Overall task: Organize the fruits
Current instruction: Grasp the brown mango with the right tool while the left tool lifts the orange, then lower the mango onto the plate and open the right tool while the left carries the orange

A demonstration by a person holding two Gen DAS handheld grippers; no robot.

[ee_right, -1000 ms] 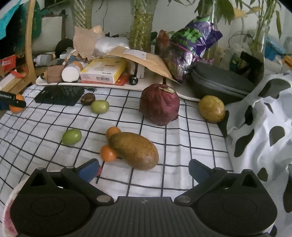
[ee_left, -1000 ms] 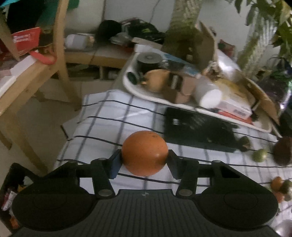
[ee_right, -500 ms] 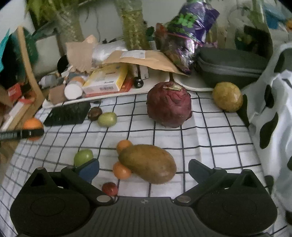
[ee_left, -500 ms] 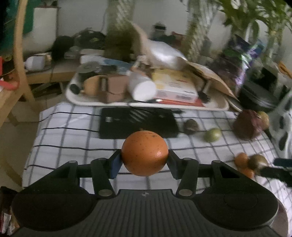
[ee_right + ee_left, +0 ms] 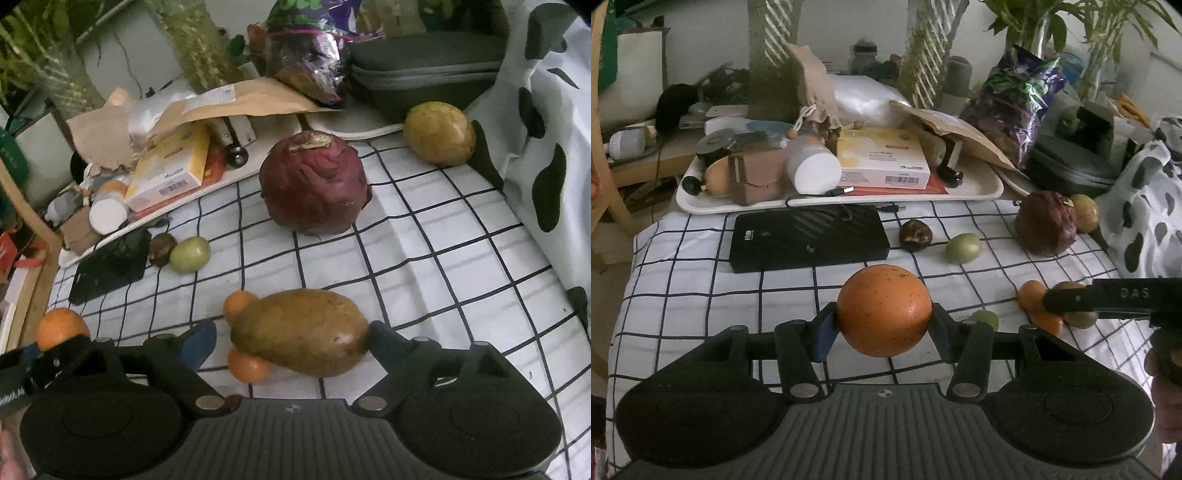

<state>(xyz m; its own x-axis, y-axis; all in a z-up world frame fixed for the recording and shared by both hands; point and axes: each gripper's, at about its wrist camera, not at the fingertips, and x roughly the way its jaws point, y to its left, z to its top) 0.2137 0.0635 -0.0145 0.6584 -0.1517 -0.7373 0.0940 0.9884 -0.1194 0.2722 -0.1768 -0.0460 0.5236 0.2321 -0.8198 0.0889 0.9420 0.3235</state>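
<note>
My left gripper is shut on a large orange and holds it above the checked cloth; it also shows at the left edge of the right wrist view. My right gripper is open, its fingers on either side of a brown mango that lies against two small oranges. A dark red fruit, a yellow fruit, a green fruit and a dark brown fruit lie farther back on the cloth.
A black flat device lies on the cloth. Behind it a white tray holds boxes and a bottle. A spotted cloth is at the right, a dark case and plants at the back. The cloth's left edge drops to the floor.
My left gripper has swung right with the orange toward the fruit group. My right gripper has moved forward and down, so the mango now lies between its fingers.
</note>
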